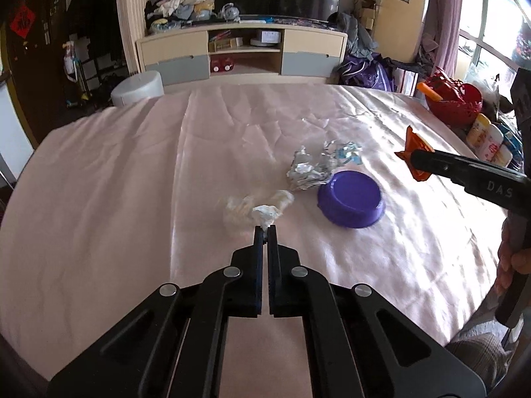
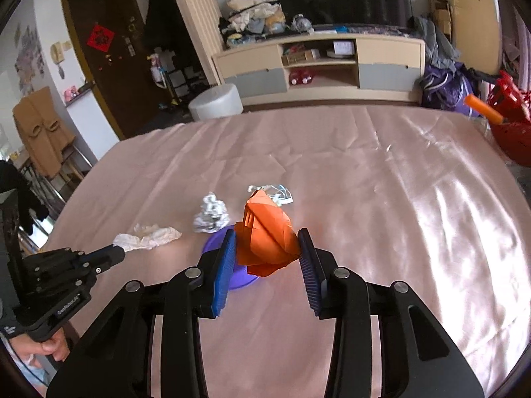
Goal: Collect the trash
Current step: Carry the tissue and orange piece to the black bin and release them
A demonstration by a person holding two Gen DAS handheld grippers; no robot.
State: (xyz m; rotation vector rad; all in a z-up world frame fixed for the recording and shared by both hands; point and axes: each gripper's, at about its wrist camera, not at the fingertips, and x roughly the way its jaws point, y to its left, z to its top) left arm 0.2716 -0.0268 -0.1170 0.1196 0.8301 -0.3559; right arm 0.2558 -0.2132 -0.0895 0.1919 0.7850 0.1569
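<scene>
My left gripper [image 1: 265, 229] is shut on the near end of a crumpled white tissue [image 1: 265, 213], which trails over the pink tablecloth [image 1: 116, 182]; the same tissue [image 2: 149, 236] shows in the right wrist view at the left gripper [image 2: 119, 252]. My right gripper [image 2: 267, 237] is shut on a crumpled orange wrapper [image 2: 265, 235], held above a purple bowl [image 2: 212, 242]. In the left wrist view the orange wrapper [image 1: 416, 152] sticks out of the right gripper [image 1: 415, 162] beyond the purple bowl [image 1: 351, 200]. A ball of crumpled foil [image 1: 307, 169] and a blue-white wrapper [image 1: 346, 152] lie behind the bowl.
A red basket [image 1: 454, 99] and several canisters [image 1: 489, 139] stand at the table's right edge. A white round stool [image 1: 137, 88] and a low TV cabinet [image 1: 242, 49] are beyond the far edge. A hand [image 2: 46, 348] grips the left gripper's handle.
</scene>
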